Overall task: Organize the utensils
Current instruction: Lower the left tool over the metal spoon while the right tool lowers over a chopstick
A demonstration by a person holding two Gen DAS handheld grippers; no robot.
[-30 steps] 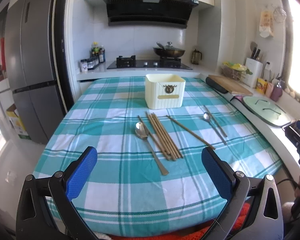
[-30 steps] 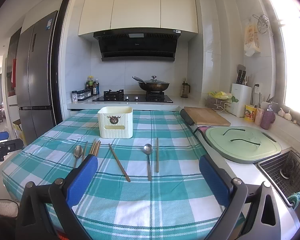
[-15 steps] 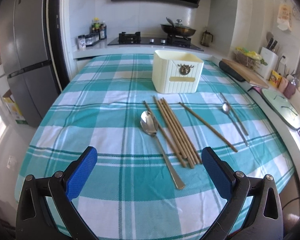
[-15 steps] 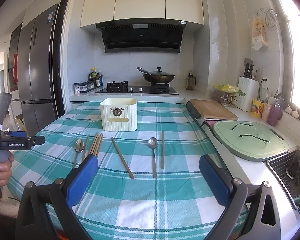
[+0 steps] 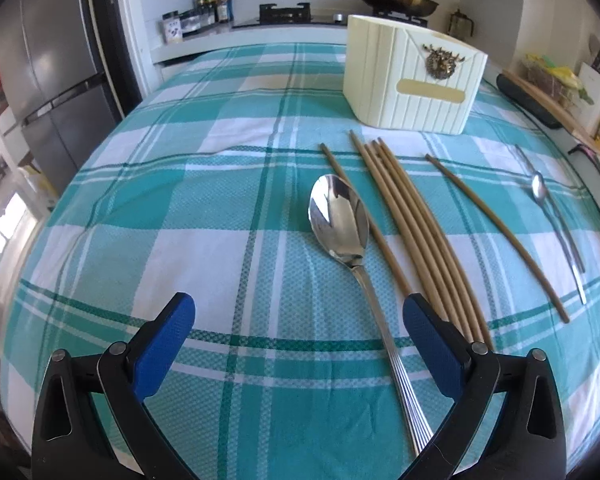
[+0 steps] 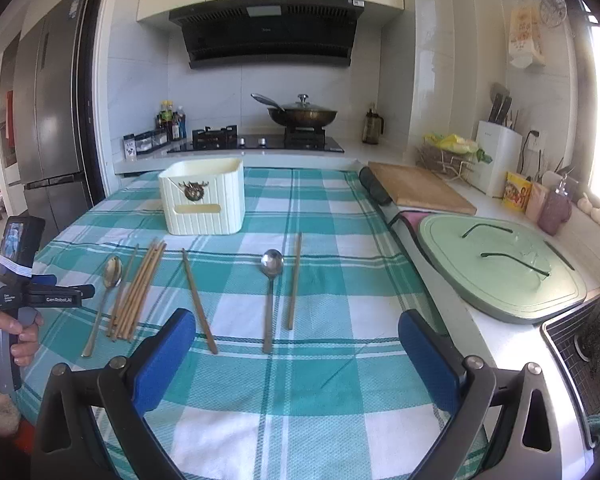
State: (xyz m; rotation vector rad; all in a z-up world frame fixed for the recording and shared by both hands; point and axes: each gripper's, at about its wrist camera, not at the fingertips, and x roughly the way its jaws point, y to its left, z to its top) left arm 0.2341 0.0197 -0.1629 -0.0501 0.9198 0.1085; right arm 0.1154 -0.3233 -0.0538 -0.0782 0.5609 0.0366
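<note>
The left gripper point(image 5: 298, 332) hung low over the checked cloth point(image 5: 204, 240), jaws wide apart and empty, the large spoon point(image 5: 342, 220) at its one o'clock, handle running under the right pad. Closing squarely across that thin handle looked wisest. The right gripper point(image 6: 296, 344) also stood spread, holding nothing. The cream holder point(image 5: 414, 80) waited farther off at one o'clock.

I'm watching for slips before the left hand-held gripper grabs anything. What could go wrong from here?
The left hand-held gripper is open over the big spoon's thin handle, which lies flat on the cloth; the pads might skid off or pinch fabric. One chopstick lies tight against the spoon and the bundle is close, so closing could drag them along or scatter them.
</note>
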